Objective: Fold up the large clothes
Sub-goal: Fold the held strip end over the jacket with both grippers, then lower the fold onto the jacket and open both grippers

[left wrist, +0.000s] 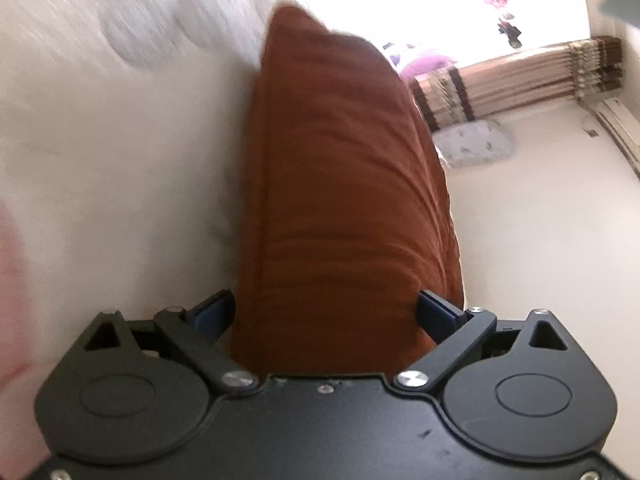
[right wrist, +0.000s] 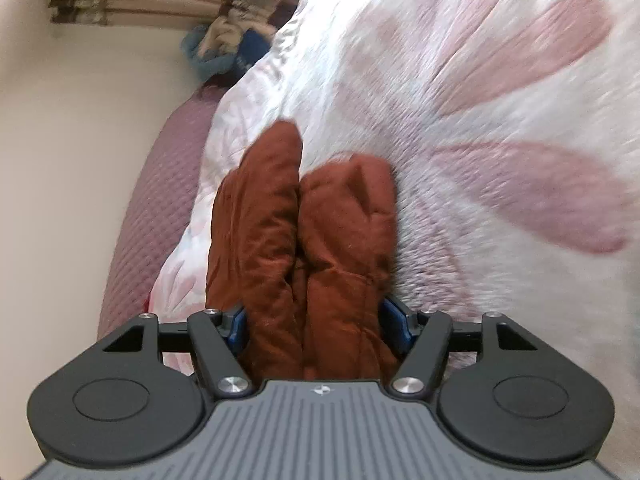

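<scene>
A: Right wrist view: right hand-held gripper (right wrist: 322,326) stands wide, two folds of rust-brown garment (right wrist: 304,240) between its blue pads; grip unclear.

B: Left hand-held gripper (left wrist: 326,314) likewise straddles the garment. Floral bedspread (right wrist: 500,120) spreads right; the bed edge (right wrist: 160,200) drops off left.

Looks like someone's bedroom at home. There's a bed with a white quilt printed with big pink petals (right wrist: 500,120), plus striped beige-and-brown pleated curtains (left wrist: 520,76) by a bright window (left wrist: 420,8).
</scene>
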{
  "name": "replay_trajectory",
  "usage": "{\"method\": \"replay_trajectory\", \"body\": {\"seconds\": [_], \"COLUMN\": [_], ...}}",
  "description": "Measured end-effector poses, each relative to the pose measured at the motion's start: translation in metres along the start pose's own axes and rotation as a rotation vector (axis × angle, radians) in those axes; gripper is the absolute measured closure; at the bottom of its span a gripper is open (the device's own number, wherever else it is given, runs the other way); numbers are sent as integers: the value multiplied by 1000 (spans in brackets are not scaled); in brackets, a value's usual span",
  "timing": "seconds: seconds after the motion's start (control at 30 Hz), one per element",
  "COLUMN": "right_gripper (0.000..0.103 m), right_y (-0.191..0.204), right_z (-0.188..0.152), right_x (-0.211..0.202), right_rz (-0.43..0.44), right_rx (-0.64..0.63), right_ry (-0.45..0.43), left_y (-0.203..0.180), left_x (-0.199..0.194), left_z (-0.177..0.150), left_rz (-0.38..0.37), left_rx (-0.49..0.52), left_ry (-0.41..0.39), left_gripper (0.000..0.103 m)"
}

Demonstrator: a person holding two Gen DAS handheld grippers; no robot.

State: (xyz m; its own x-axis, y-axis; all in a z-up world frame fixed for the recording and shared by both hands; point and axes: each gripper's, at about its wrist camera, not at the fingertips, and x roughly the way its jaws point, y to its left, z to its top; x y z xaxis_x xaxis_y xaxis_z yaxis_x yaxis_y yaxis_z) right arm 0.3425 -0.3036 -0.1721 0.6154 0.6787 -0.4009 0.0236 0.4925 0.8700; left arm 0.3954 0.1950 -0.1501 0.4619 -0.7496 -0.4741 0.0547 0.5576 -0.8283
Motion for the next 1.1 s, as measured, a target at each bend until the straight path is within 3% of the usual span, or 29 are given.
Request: {"method": "replay_trajectory", "body": {"seconds": [0.1,0.17,0.23,0.4,0.53,0.67,0.83,1.1], "right_gripper": [29,36,49,54,64,67,68,68], "right_y": [25,52,80,163,185,172,159,137], "right_z": [-5,-15,-28,-96,-140,-159,-160,-156], "right_x": [-31,-43,-45,-42,-25,0,16,38], "right_rz": [-106,-171,-189,-344,-484,-612,-684,-701], "right_rx": [-63,-156,-258,-628,-757,-826,-844,-812], "right_ry": [-108,-120,-97,-174,-197,-188,-170,-121], "left_y": [-12,-32,-56,-123,-157,-148,-117,-93], "left_x": [-43,-69,-87,-102,-76,-47,8,29], "left_z": [-8,-18,-34,-89,-137,-164,-160,-152], "left_rz": [60,85,80,118,271,381,438,488], "left_rx": [19,68,139,356,529,630,573,529], "left_ry": [-84,-182,-253,-310,-320,-264,-199,-162], "left_gripper": [5,6,7,7,7,7,8,5]}}
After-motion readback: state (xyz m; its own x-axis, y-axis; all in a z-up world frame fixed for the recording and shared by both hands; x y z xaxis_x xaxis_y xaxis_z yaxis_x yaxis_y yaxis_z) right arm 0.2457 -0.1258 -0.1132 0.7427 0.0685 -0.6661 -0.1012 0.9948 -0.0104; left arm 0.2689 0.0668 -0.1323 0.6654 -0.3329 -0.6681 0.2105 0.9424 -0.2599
